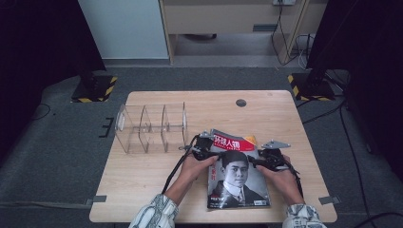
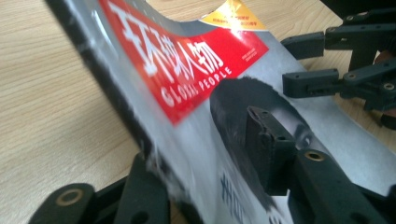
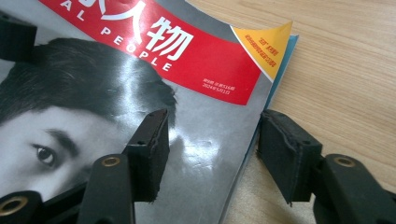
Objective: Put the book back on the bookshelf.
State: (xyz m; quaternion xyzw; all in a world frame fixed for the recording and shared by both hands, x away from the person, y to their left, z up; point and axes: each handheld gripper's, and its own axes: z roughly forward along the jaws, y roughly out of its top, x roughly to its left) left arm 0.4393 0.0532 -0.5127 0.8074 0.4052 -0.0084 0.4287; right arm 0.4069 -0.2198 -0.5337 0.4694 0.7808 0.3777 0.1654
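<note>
Where grey carpet meets a pale cabinet and a wooden desk at the far wall, stands a light wood-grain table (image 1: pixel 142 175), rectangular, with a round dark grommet (image 1: pixel 241 102) near its far edge and yellow-black hazard tape on two dark stand bases, one at each far corner. Counted left to right: one clear acrylic organizer (image 1: pixel 151 127) with three compartments on the table's left half; one left hand-held gripper (image 1: pixel 203 148); one magazine (image 1: pixel 237 178); one right hand-held gripper (image 1: pixel 263 160); two patterned sleeves at the near edge. Lies right of centre toward the near edge, that magazine, cover up, long axis running near-to-far with a slight tilt, red title band at the far end and the portrait upright toward the person. Lifted off the wood along its left spine edge, as seen in the left gripper view (image 2: pixel 187 93), cover bowing upward. Left hand-held gripper partly open and straddling that raised left edge, one jaw under and one jaw over the cover; cannot tell whether the pads press on it. Right hand-held gripper about half open in the right gripper view (image 3: pixel 210 154), one jaw resting over the glossy cover (image 3: pixel 116 70), the other beside the right page edge above bare wood, no squeeze visible.
</note>
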